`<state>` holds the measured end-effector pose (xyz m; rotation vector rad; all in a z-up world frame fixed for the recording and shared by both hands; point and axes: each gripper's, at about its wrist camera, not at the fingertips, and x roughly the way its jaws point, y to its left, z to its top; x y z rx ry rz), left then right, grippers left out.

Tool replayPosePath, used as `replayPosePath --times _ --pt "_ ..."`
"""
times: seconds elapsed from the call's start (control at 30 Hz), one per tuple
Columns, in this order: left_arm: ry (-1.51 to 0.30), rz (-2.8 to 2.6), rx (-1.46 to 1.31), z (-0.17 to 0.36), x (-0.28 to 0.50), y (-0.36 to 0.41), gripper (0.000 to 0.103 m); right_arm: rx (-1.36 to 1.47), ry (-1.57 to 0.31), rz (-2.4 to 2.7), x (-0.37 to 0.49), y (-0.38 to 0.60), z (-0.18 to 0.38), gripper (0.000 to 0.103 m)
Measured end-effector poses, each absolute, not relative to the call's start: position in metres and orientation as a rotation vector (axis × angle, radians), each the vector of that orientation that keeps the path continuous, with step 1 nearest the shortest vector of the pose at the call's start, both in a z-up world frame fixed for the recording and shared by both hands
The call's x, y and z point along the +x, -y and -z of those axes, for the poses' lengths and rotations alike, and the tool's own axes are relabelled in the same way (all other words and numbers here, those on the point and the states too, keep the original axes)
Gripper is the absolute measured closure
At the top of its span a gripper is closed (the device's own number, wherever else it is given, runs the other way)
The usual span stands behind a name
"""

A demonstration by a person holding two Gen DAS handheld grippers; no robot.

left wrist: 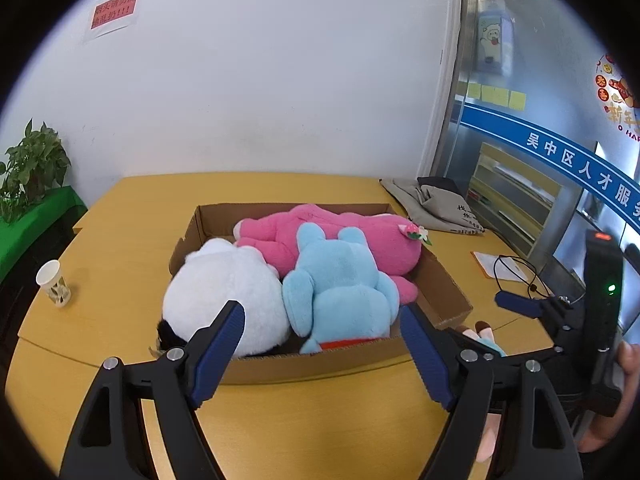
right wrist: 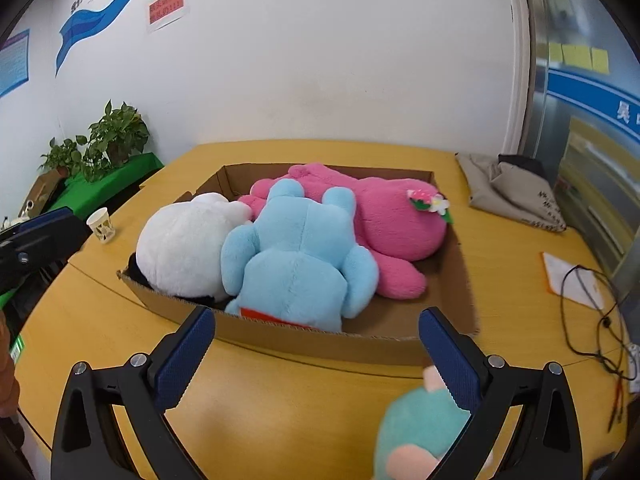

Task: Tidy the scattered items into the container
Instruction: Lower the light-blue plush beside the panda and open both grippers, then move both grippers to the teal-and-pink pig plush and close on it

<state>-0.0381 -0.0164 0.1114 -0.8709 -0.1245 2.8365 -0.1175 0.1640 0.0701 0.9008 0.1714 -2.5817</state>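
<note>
A shallow cardboard box (left wrist: 320, 364) (right wrist: 320, 340) sits on the yellow table. It holds a white plush (left wrist: 228, 292) (right wrist: 180, 252), a light blue plush (left wrist: 340, 288) (right wrist: 296, 264) and a pink plush (left wrist: 360, 240) (right wrist: 396, 220). My left gripper (left wrist: 322, 352) is open and empty, just in front of the box's near wall. My right gripper (right wrist: 316, 356) is open, also in front of the box; it shows in the left wrist view (left wrist: 516, 304) at the right. A teal plush (right wrist: 420, 428) (left wrist: 486, 334) lies on the table under the right gripper's right finger (right wrist: 452, 360), outside the box.
A paper cup (left wrist: 54, 282) (right wrist: 102, 224) stands left of the box. A grey cloth bag (left wrist: 436, 204) (right wrist: 516, 196) lies at the back right. A paper sheet with a black cable (left wrist: 508, 268) (right wrist: 580, 280) lies at the right. Potted plants (right wrist: 108, 140) stand on a green stand at the left.
</note>
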Motion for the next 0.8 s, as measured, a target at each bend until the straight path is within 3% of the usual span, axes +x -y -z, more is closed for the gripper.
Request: replayPosePath --times 0.8 --pt "0.154 -2.840 -0.971 -0.090 -0.037 0.012 0.023 0.872 -0.261 2.653 -0.093 -0.188 -0.076 0.000"
